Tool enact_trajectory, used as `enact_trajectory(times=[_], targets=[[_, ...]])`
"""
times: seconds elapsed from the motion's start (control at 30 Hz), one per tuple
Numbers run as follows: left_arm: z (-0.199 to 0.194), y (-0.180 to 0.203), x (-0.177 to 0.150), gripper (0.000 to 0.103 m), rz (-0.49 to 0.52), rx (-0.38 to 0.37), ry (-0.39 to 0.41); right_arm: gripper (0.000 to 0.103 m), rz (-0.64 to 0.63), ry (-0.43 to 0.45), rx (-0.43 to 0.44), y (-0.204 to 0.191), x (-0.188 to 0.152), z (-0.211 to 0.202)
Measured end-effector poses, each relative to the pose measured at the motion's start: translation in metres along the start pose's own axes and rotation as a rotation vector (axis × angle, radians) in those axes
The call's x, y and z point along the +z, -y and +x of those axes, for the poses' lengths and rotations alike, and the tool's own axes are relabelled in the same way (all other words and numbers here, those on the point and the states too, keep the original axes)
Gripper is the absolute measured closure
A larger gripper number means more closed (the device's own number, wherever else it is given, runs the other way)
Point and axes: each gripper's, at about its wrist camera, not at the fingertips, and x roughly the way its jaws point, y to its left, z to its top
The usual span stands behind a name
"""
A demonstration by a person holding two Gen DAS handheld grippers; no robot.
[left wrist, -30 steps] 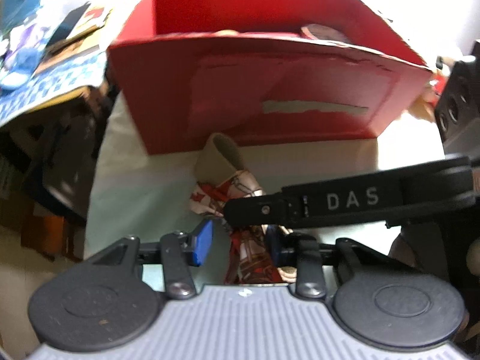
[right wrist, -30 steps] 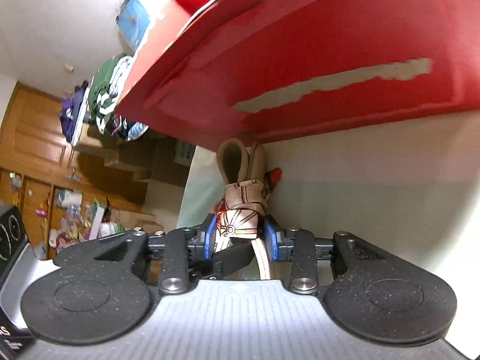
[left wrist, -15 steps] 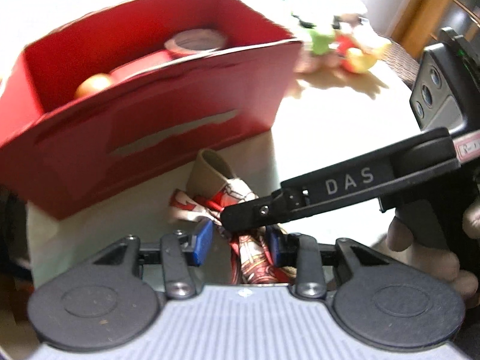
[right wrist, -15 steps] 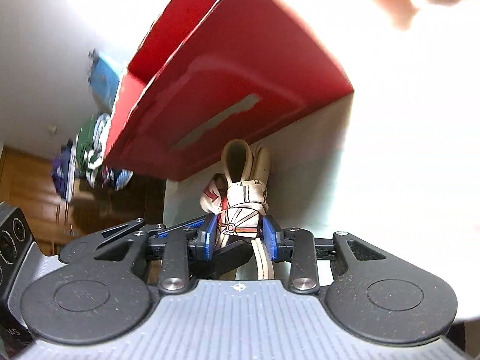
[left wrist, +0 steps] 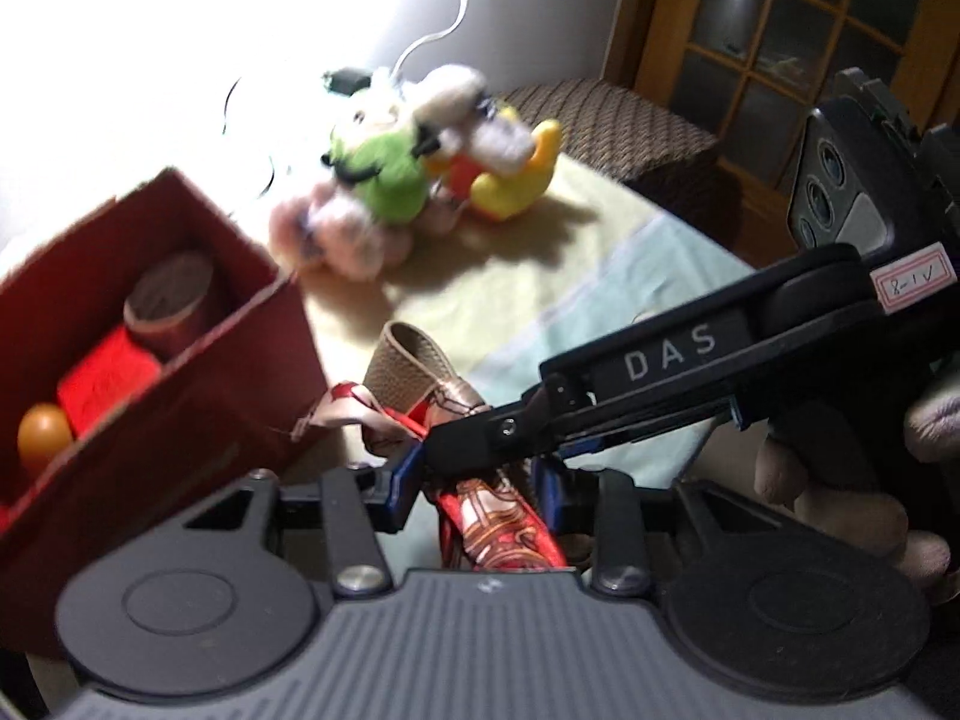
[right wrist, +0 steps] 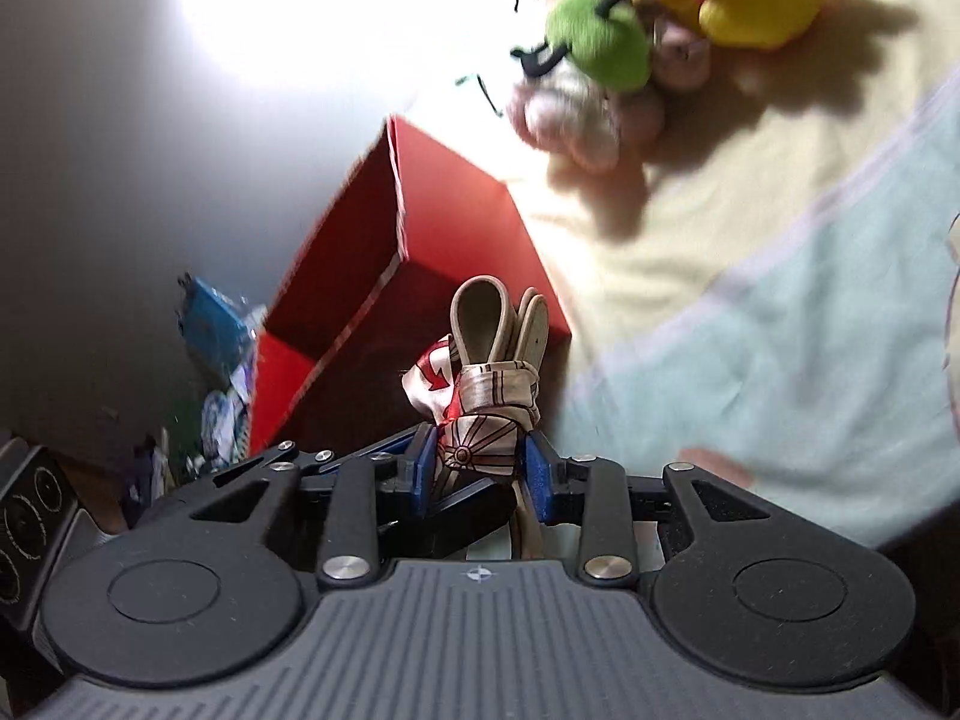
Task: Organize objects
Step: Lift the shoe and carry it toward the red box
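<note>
Both views have swung off the red box (left wrist: 150, 324) toward the plush toys (left wrist: 414, 168). Left gripper (left wrist: 474, 489) and right gripper (right wrist: 480, 471) both clamp the scarf-wrapped tan strap (right wrist: 489, 372), beside the box's corner; open cloth (right wrist: 750, 312) lies rightward.

In the left wrist view, white capital letters "DAS" stand on the black finger bar of the right tool (left wrist: 480, 438), which reaches in from the right. Further back along that same bar, toward the hand, a small white sticker with a red border (left wrist: 915, 286) carries handwriting that reads roughly "8-1V". No other writing is legible.
</note>
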Motion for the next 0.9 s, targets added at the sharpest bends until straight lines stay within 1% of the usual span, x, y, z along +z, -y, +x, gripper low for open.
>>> enact_trajectory(times=[0.13, 0.2, 0.23, 0.33, 0.43, 0.57, 0.7, 0.77, 0.9], targets=[[-0.011, 0.011, 0.02, 0.07, 0.041, 0.012, 0.082, 0.069, -0.028, 0.081, 0.027, -0.007, 0.012, -0.021], [-0.02, 0.012, 0.029, 0.07, 0.049, 0.026, 0.124, 0.069, -0.049, 0.112, 0.05, -0.014, 0.019, -0.026], [-0.024, 0.011, 0.033, 0.07, 0.05, 0.034, 0.144, 0.069, -0.057, 0.125, 0.067, -0.018, 0.028, -0.026], [-0.037, 0.004, 0.041, 0.069, 0.04, 0.057, 0.193, 0.069, -0.082, 0.149, 0.113, -0.034, 0.035, -0.027], [-0.05, -0.004, 0.047, 0.069, 0.035, 0.105, 0.237, 0.069, -0.115, 0.156, 0.157, -0.049, 0.045, -0.022], [-0.063, -0.019, 0.054, 0.069, 0.026, 0.189, 0.272, 0.069, -0.144, 0.138, 0.225, -0.073, 0.057, -0.006], [-0.077, -0.042, 0.057, 0.069, 0.003, 0.261, 0.289, 0.069, -0.138, 0.087, 0.267, -0.094, 0.068, 0.022], [-0.08, -0.058, 0.058, 0.069, -0.017, 0.28, 0.279, 0.069, -0.135, 0.051, 0.263, -0.105, 0.073, 0.04], [-0.08, -0.091, 0.059, 0.069, -0.056, 0.306, 0.236, 0.069, -0.12, -0.023, 0.256, -0.121, 0.08, 0.076]])
